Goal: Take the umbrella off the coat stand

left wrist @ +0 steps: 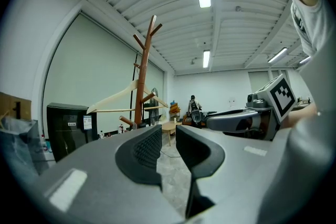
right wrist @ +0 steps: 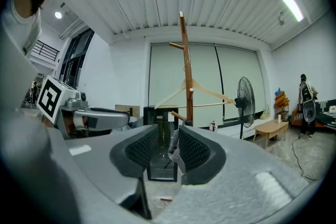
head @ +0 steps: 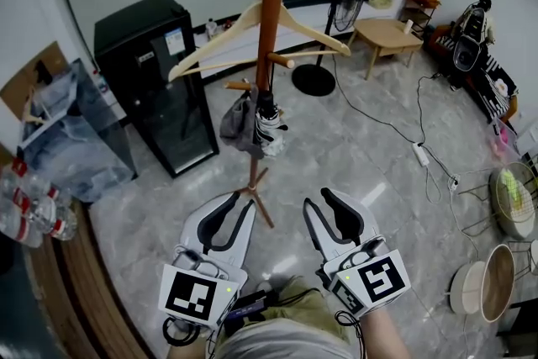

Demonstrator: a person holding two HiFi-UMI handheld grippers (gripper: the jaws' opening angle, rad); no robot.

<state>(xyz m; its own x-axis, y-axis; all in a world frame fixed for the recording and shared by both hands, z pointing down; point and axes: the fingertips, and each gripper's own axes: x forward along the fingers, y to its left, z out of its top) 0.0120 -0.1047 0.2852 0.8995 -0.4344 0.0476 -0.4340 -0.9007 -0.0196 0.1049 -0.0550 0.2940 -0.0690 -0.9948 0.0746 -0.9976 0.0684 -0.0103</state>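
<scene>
The folded black-and-white umbrella (head: 269, 129) hung on the brown wooden coat stand (head: 275, 13). The left hand-held gripper (head: 239, 203) and right hand-held gripper (head: 319, 199) gaped narrowly, empty (neither near it); its handle wanted clasping, then lifting upward.

The person is holding both grippers low and near the body, side by side, pointing toward the far side of the scene. The left gripper (head: 239, 203) is angling slightly rightward, its jaws standing a little apart. The right gripper (head: 319, 199), just beside it, is angling slightly leftward, so the two are converging at their tips; its jaws are likewise standing apart.
</scene>
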